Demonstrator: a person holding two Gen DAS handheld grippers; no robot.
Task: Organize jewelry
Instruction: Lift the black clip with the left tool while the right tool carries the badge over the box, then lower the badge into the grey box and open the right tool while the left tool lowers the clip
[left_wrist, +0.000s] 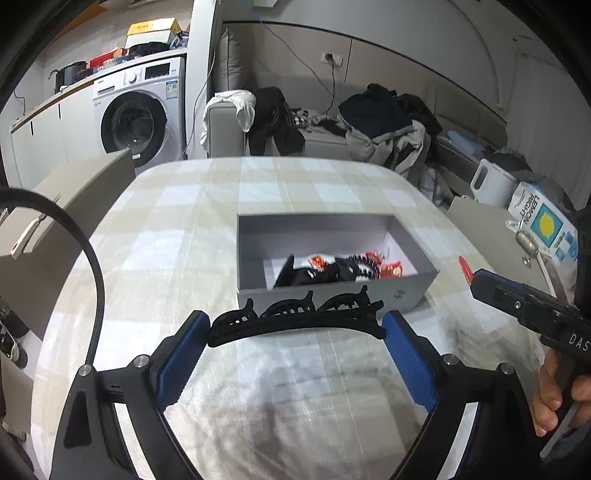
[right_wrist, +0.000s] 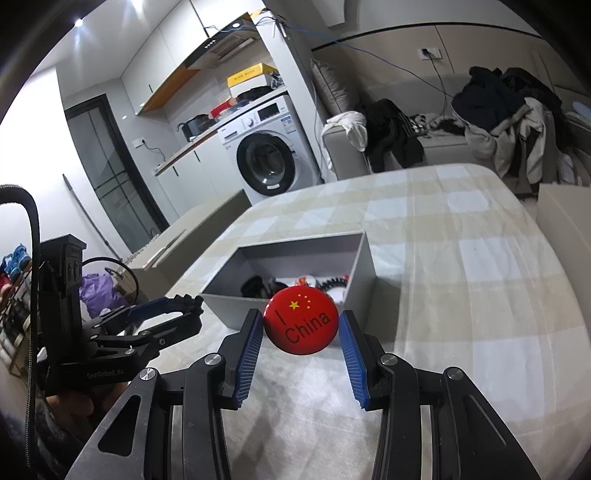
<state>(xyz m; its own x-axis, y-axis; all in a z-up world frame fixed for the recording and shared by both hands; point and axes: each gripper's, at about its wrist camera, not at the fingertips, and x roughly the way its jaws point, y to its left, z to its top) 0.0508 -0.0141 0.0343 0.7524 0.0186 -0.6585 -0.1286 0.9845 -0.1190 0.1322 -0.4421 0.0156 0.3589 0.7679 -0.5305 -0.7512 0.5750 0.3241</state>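
Observation:
My left gripper (left_wrist: 293, 326) is shut on a black claw hair clip (left_wrist: 295, 317), held lengthwise between the blue pads just in front of the grey open box (left_wrist: 332, 295). The box holds several black and red accessories (left_wrist: 340, 267). My right gripper (right_wrist: 301, 326) is shut on a round red "China" badge (right_wrist: 301, 320), held just short of the box's near wall (right_wrist: 236, 308). The right gripper also shows at the right of the left wrist view (left_wrist: 466, 267), with the badge seen edge-on. The left gripper shows at the left of the right wrist view (right_wrist: 192, 304).
The box stands on a checked tablecloth (left_wrist: 207, 236). A brown cardboard box (left_wrist: 66, 192) sits at the table's left, a white kettle (left_wrist: 493, 182) and a lemon-print carton (left_wrist: 543, 221) at its right. A washing machine (left_wrist: 136, 118) and a sofa with clothes (left_wrist: 384, 125) lie behind.

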